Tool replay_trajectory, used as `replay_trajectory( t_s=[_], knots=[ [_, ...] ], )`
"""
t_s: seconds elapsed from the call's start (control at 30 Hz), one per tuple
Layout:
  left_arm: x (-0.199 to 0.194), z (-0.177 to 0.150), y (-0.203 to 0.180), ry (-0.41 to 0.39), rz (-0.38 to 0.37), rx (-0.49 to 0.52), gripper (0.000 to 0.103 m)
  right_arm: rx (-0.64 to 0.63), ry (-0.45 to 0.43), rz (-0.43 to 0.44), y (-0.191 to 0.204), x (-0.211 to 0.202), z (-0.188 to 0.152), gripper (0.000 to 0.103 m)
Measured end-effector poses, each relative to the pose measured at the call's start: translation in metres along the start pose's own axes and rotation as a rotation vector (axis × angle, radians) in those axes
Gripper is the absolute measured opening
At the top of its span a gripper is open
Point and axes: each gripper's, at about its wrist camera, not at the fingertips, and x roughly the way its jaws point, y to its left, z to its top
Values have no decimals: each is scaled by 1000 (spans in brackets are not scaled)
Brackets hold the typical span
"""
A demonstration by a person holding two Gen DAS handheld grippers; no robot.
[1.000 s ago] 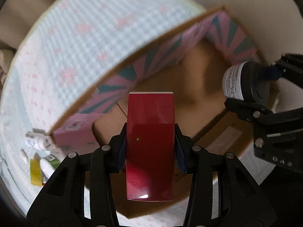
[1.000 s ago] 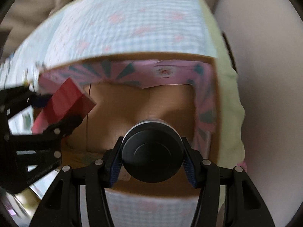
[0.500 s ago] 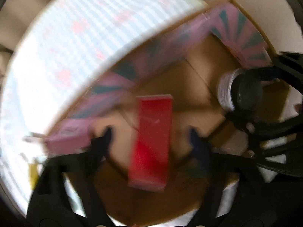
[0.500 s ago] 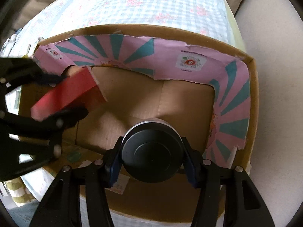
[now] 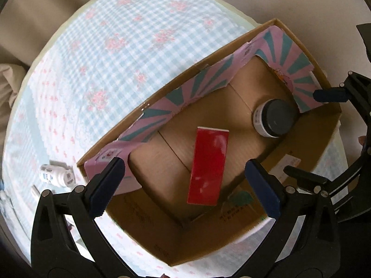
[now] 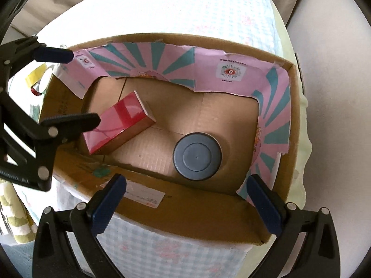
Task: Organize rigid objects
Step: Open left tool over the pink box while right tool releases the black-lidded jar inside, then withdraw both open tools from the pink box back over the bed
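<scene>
A red rectangular box (image 5: 208,165) lies flat on the floor of an open cardboard box (image 5: 259,199) with pink and teal flaps; it also shows in the right wrist view (image 6: 118,126). A jar with a dark lid (image 5: 274,118) stands upright on the box floor to its right, and the right wrist view shows its lid (image 6: 197,156) from above. My left gripper (image 5: 185,185) is open and empty above the red box. My right gripper (image 6: 185,197) is open and empty above the jar, over the cardboard box's near wall (image 6: 185,210).
The cardboard box sits on a blue checked cloth with pink flowers (image 5: 111,53). A small white bottle (image 5: 56,176) lies on the cloth left of the box. A yellow and white item (image 6: 38,78) lies beyond the box's left wall. A pale wall (image 6: 336,92) is to the right.
Both grippers opened and pulled back upward. The red box dropped from my left gripper onto the box floor, and the jar left my right gripper and now stands there.
</scene>
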Motion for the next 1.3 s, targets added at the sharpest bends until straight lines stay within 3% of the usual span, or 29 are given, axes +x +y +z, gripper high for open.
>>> replay_trajectory(
  t_s=[0.33,0.73,0.9,1.03,1.3],
  knots=[
    [-38,-10,1,-45,0,-12,103,-1,-20,-41,9,-26,-1,103],
    [-139,-56,19,-179,17,-75,103,-57,-103,-110,54,-102,-1,103],
    [-184,-89,47,-258,22,-157,103,-73,-143,-124,87,-135,10,103],
    [-208,-120,79,-283,92,-240,103,-94,-209,-117,119,-158,18,103],
    [-227,-204,166,-300,114,-506,103,-120,-331,-68,191,-198,43,103]
  ],
)
